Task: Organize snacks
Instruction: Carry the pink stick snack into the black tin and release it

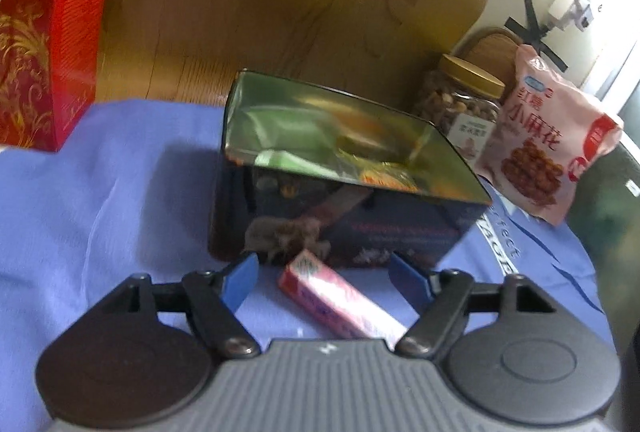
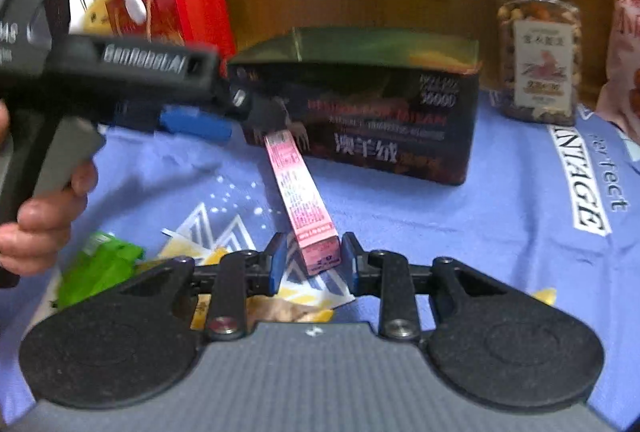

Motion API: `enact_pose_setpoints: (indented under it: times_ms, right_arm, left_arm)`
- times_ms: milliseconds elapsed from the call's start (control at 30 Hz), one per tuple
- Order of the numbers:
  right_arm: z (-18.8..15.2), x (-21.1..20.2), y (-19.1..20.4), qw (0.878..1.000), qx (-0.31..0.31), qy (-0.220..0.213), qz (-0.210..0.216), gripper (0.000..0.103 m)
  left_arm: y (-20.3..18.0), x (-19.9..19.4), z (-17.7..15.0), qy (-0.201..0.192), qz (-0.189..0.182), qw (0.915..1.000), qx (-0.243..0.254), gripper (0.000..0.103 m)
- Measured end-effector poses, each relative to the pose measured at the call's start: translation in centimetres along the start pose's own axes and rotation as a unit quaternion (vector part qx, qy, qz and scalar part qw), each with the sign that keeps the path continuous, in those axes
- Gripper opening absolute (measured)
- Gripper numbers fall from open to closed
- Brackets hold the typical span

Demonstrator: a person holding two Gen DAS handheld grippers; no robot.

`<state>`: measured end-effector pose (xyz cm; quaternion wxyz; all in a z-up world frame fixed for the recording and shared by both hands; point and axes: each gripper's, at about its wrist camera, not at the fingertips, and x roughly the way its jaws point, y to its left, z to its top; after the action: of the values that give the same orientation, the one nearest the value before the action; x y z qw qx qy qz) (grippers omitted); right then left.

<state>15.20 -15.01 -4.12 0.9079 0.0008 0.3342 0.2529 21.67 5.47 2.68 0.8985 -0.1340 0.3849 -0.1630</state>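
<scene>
A long pink snack box (image 2: 300, 191) lies on the blue cloth, its far end against the dark open box (image 2: 360, 103). My right gripper (image 2: 314, 258) has its blue pads on either side of the pink box's near end, narrowly open, with small gaps. My left gripper (image 1: 326, 282) is wide open over the pink box (image 1: 340, 302), just in front of the dark open box (image 1: 340, 167), which holds some packets. In the right wrist view the left gripper (image 2: 192, 119) hovers at left, held by a hand.
A red carton (image 1: 52, 31) stands at back left. A jar of nuts (image 1: 464, 99) and a pink snack bag (image 1: 548, 139) stand at back right. A green packet (image 2: 100, 264) and yellow packets (image 2: 224, 252) lie near my right gripper. A wooden wall is behind.
</scene>
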Motion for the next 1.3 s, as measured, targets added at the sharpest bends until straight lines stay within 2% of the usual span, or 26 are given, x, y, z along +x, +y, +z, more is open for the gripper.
enact_pose_setpoints:
  times_ms: [33, 67, 100, 167, 267, 300, 367, 400, 433, 533, 633, 700, 733, 933, 967, 1000, 1033, 1133, 1200, 1300]
  right_arm:
    - [-0.1, 0.2, 0.0, 1.0, -0.002, -0.002, 0.0, 0.032]
    - [-0.2, 0.1, -0.1, 1.0, -0.004, -0.006, 0.001, 0.031]
    - [-0.2, 0.0, -0.3, 1.0, -0.003, -0.009, 0.002, 0.029]
    - [-0.5, -0.3, -0.6, 1.0, 0.0, -0.013, 0.006, 0.029]
    - [-0.8, -1.0, -0.2, 1.0, -0.01, -0.018, -0.003, 0.027]
    - [-0.8, -1.4, -0.1, 1.0, -0.015, -0.021, -0.005, 0.027]
    - [-0.8, -2.4, 0.2, 0.999, -0.024, -0.035, -0.007, 0.026]
    - [-0.6, -3.0, 0.3, 0.999, -0.027, -0.046, -0.005, 0.026]
    - [-0.3, -3.7, 0.5, 0.998, -0.032, -0.059, 0.0, 0.025]
    - [1.8, -5.0, 0.7, 0.995, -0.048, -0.089, 0.014, 0.024]
    - [4.2, -5.5, 0.1, 0.993, -0.041, -0.105, 0.018, 0.024]
    - [5.5, -6.0, -1.1, 0.993, -0.018, -0.106, 0.038, 0.024]
    - [5.8, -6.2, -1.6, 0.993, -0.005, -0.105, 0.049, 0.024]
    - [6.4, -7.3, -4.3, 0.985, 0.094, -0.099, 0.109, 0.024]
    - [6.5, -7.4, -4.7, 0.982, 0.108, -0.102, 0.113, 0.024]
    - [6.7, -7.6, -4.9, 0.981, 0.116, -0.107, 0.115, 0.024]
    - [7.0, -7.7, -5.1, 0.979, 0.121, -0.114, 0.115, 0.024]
    - [8.3, -7.7, -5.7, 0.972, 0.144, -0.142, 0.119, 0.024]
    - [9.4, -7.1, -6.6, 0.963, 0.17, -0.162, 0.134, 0.024]
    - [10.4, -5.5, -7.5, 0.951, 0.205, -0.189, 0.133, 0.024]
  left_arm:
    - [0.0, 0.4, 0.1, 0.001, 0.002, 1.0, 0.003, 0.074]
    - [-0.1, 0.9, 0.1, 0.005, 0.003, 1.0, 0.006, 0.068]
    - [-0.1, 1.6, 0.2, 0.016, -0.002, 0.9998, 0.012, 0.053]
    - [-0.5, 2.4, -0.2, 0.033, 0.0, 0.999, 0.028, 0.041]
    - [-0.6, 1.7, -0.9, 0.038, -0.002, 0.9988, 0.032, 0.038]
    - [-0.4, 1.2, -1.0, 0.046, -0.021, 0.9985, 0.019, 0.03]
    - [-0.4, 0.0, -1.1, 0.06, -0.081, 0.9949, 0.0, 0.025]
    - [-0.9, -0.9, -1.0, 0.052, -0.091, 0.9945, 0.006, 0.025]
    - [-1.7, -1.7, -0.6, 0.037, -0.084, 0.9955, 0.023, 0.025]
    - [-3.0, -3.2, 1.2, -0.004, -0.074, 0.9962, 0.047, 0.027]
    - [-2.4, -4.1, 3.1, -0.033, -0.079, 0.9958, 0.031, 0.039]
    - [-1.5, -4.3, 3.9, -0.051, -0.071, 0.996, 0.019, 0.056]
    - [-1.1, -4.2, 4.1, -0.053, -0.069, 0.9961, 0.013, 0.057]
    - [0.9, -2.0, 2.6, 0.0, -0.115, 0.9928, -0.032, 0.062]
    - [1.2, -2.1, 2.2, 0.002, -0.121, 0.9919, -0.038, 0.066]
    - [1.4, -2.1, 2.1, 0.003, -0.126, 0.9909, -0.046, 0.074]
    - [1.6, -2.3, 2.1, -0.002, -0.13, 0.99, -0.055, 0.077]
    - [1.6, -3.3, 2.8, -0.027, -0.127, 0.9898, -0.059, 0.077]
    - [1.3, -3.9, 3.7, -0.045, -0.119, 0.9902, -0.057, 0.077]
    - [0.3, -3.9, 4.9, -0.077, -0.085, 0.9927, -0.037, 0.077]
